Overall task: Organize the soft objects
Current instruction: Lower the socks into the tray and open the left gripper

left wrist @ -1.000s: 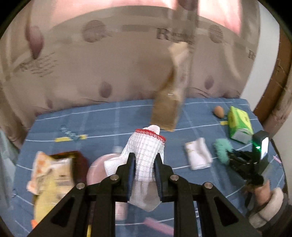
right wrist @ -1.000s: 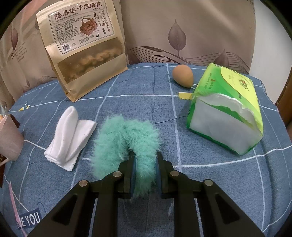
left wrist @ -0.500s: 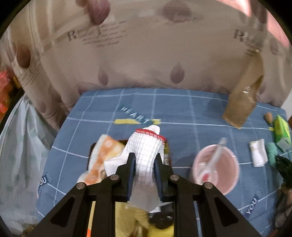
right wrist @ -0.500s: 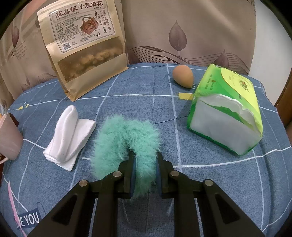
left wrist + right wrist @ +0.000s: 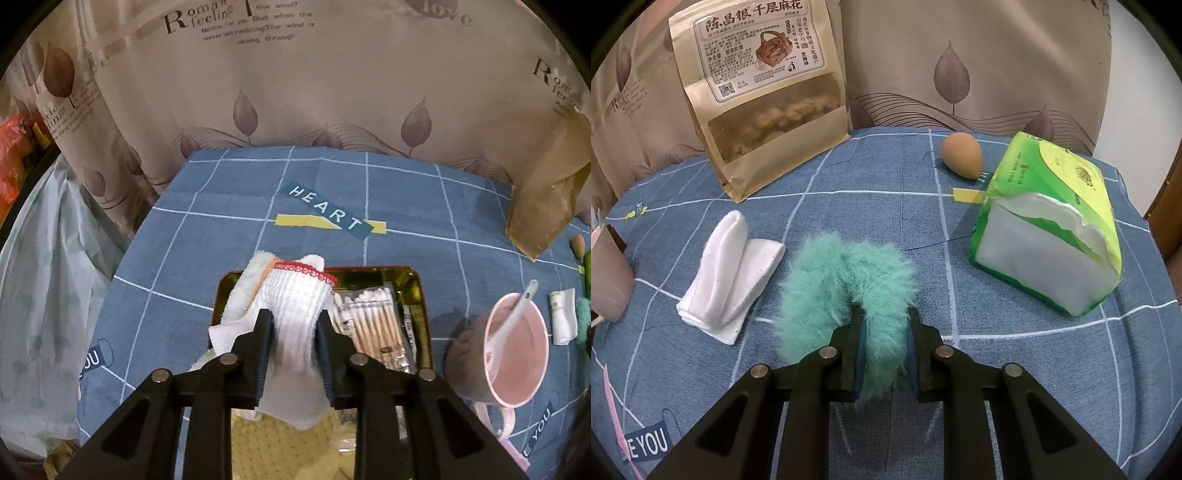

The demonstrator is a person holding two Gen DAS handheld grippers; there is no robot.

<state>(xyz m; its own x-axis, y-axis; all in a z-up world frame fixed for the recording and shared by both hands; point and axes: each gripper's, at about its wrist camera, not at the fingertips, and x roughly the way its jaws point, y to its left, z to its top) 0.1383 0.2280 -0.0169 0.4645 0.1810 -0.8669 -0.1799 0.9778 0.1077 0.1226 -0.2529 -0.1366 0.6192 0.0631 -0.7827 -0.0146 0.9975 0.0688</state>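
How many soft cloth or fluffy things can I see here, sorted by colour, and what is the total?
White: 2, the knitted glove and the folded cloth.
Teal: 1, the fluffy scrunchie.
Orange-edged: 1, the towel.
Yellow: 1, the knitted cloth.
Total: 5.

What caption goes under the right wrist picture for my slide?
Right claw pinches a fluffy green scrunchie between a folded white cloth and a green tissue pack.

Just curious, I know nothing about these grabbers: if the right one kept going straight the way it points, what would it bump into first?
Apart from the green fluffy scrunchie the right gripper already holds, the tablecloth ahead looks free; the brown egg lies slightly right, depth uncertain.
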